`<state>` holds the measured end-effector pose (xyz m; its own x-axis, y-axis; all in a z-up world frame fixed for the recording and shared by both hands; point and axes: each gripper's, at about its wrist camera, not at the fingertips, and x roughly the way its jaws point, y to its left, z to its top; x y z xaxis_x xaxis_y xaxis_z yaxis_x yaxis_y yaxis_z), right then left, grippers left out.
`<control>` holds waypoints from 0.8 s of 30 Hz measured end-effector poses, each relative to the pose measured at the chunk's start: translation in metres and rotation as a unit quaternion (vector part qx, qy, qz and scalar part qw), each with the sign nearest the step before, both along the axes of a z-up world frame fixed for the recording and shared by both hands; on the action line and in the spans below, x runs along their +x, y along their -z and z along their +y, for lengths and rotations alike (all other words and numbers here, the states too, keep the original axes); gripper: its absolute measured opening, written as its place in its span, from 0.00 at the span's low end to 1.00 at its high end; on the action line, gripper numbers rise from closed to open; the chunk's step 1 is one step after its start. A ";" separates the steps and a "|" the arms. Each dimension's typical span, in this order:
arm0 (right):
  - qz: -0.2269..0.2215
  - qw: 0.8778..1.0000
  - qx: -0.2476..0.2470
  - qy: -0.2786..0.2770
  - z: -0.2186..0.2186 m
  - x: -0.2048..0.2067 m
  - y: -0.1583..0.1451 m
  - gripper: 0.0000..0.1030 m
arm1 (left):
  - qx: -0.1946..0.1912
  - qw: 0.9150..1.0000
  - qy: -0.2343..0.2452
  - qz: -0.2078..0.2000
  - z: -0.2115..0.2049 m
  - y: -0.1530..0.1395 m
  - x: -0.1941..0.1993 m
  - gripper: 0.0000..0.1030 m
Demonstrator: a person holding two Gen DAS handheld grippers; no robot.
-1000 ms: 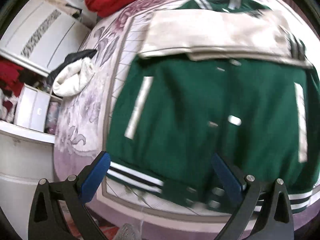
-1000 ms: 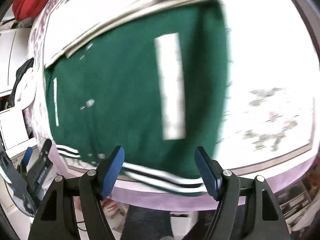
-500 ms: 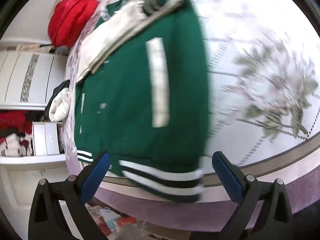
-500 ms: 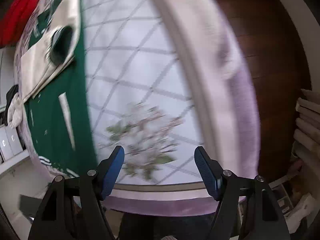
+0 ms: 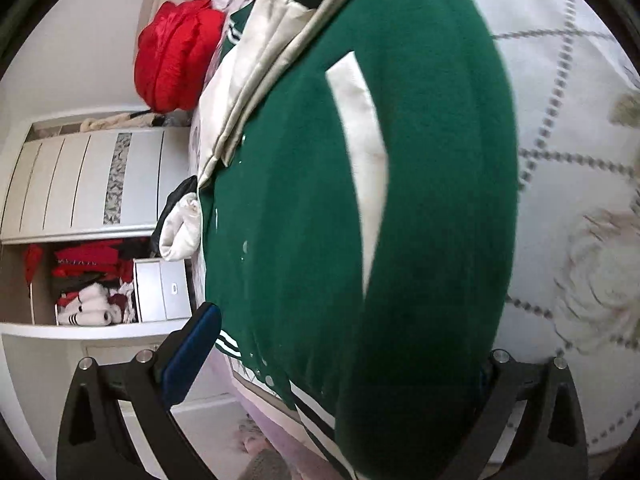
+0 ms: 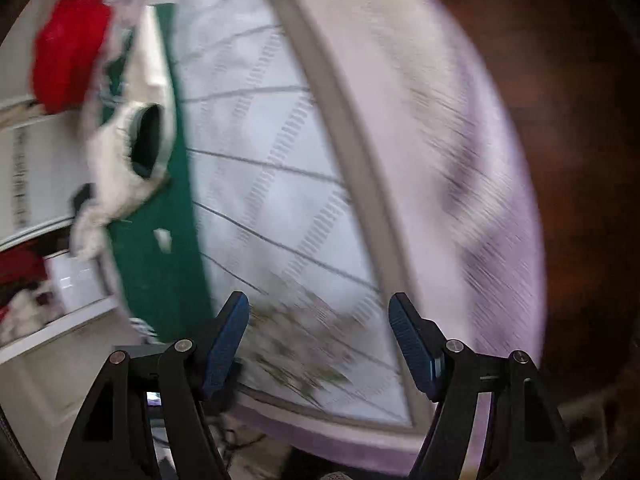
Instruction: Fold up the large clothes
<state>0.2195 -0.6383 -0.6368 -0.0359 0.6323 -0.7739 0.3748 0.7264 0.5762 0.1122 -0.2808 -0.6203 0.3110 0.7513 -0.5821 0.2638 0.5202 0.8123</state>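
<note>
My left gripper [image 5: 344,364] stands wide open over the green jacket [image 5: 304,240]. The jacket's hem fills the gap between the pads; the right pad is hidden behind the fabric, so I cannot tell whether either pad touches it. The jacket lies flat on the bed [image 5: 568,128], cream sleeves folded across its upper part.

My right gripper [image 6: 320,340] is wide open and holds nothing. Both blue pads hang over bare patterned bedspread near the bed's edge. The jacket [image 6: 160,264] lies to their left, apart from them.
</note>
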 end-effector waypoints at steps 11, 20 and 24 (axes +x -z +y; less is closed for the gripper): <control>-0.052 0.982 0.176 0.031 0.069 0.127 0.058 0.72 | -0.144 0.986 -0.079 0.012 0.007 -0.030 0.008 0.24; -0.027 0.986 0.160 -0.025 0.167 0.187 0.066 0.35 | -0.213 0.973 -0.084 -0.009 0.023 -0.071 0.013 0.10; -0.042 0.990 0.133 -0.019 0.183 0.188 0.037 0.17 | -0.226 0.970 -0.080 -0.038 0.036 -0.094 0.017 0.09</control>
<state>0.4071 -0.4558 -0.6737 -0.0056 0.8131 -0.5821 0.2934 0.5579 0.7763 0.1294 -0.2445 -0.5258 0.2668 0.4669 -0.8431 0.0981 0.8571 0.5057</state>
